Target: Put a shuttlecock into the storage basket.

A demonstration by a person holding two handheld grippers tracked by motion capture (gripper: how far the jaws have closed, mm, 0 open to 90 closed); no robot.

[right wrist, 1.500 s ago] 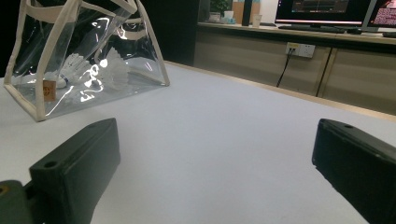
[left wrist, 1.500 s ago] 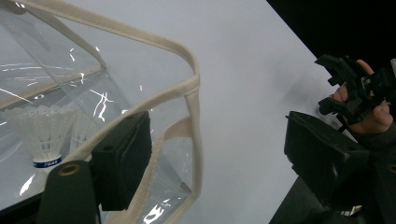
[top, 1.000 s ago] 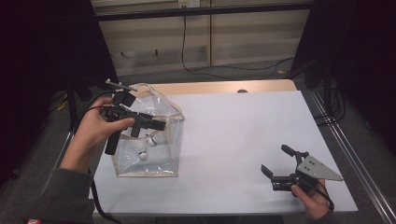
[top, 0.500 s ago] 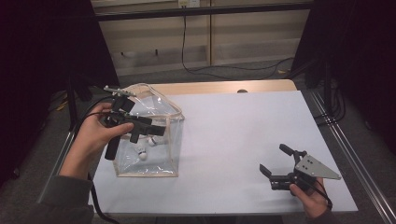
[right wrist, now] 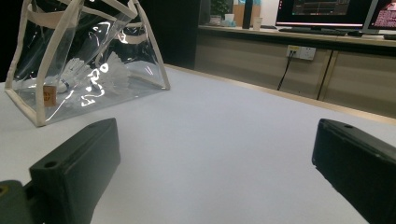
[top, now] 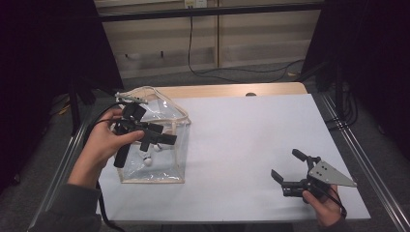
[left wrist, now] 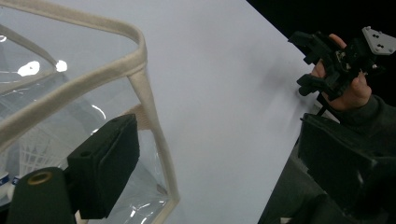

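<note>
The clear pouch (top: 153, 140) stands at the near-left part of the white table (top: 251, 140), with shuttlecocks (right wrist: 100, 70) inside. The left gripper (top: 157, 137) hovers right above the pouch's open top, jaws spread wide and holding nothing, one jaw over the cream-trimmed rim. The right gripper (top: 286, 170), also open and empty, rests well apart from the pouch, so the left hand is plainly nearer.

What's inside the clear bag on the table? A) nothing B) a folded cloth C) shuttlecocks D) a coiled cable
C: the right gripper view shows white feathered shuttlecocks lying behind the transparent wall of the clear bag, and the high view shows their white cork ends through the bag's side.
</note>
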